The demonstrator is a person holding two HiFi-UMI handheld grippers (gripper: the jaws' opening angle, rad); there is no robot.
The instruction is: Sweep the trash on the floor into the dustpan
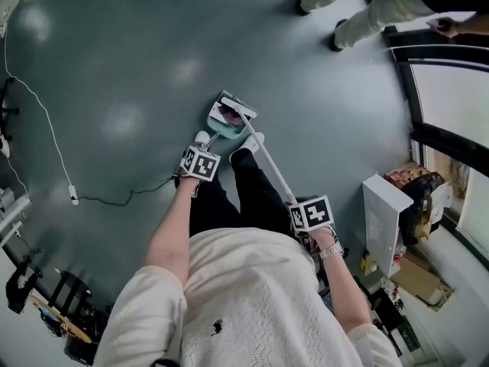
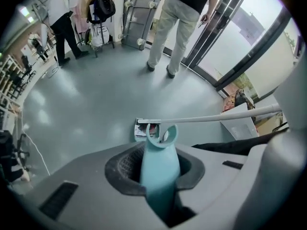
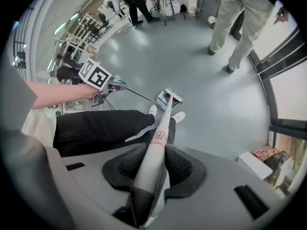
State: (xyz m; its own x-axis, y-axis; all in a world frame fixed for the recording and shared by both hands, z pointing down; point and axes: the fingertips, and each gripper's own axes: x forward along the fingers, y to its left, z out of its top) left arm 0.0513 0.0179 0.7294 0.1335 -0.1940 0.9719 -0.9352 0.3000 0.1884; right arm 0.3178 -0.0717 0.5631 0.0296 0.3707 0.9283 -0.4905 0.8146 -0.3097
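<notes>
A bystander's legs (image 1: 359, 6) in pale trousers and dark shoes stand at 1 o'clock in the head view. A white cable (image 1: 46, 121) trails at 9 o'clock, meeting a black cable (image 1: 130, 197) at 8. A white box (image 1: 386, 220) stands at 4 o'clock, near dark-framed glass doors (image 1: 435, 140) at 3. In the left gripper view, a black backpack (image 2: 103, 6) hangs at 11 o'clock, with an upended trolley (image 2: 139, 20) at 12.

The dustpan (image 1: 225, 133) was pale teal, and the trash (image 1: 228, 115) in it was red and white. The broom (image 1: 271, 164) across it was white. The floor (image 1: 114, 67) around it was glossy grey-green. The marker cubes (image 1: 200, 163) were white with black squares.
</notes>
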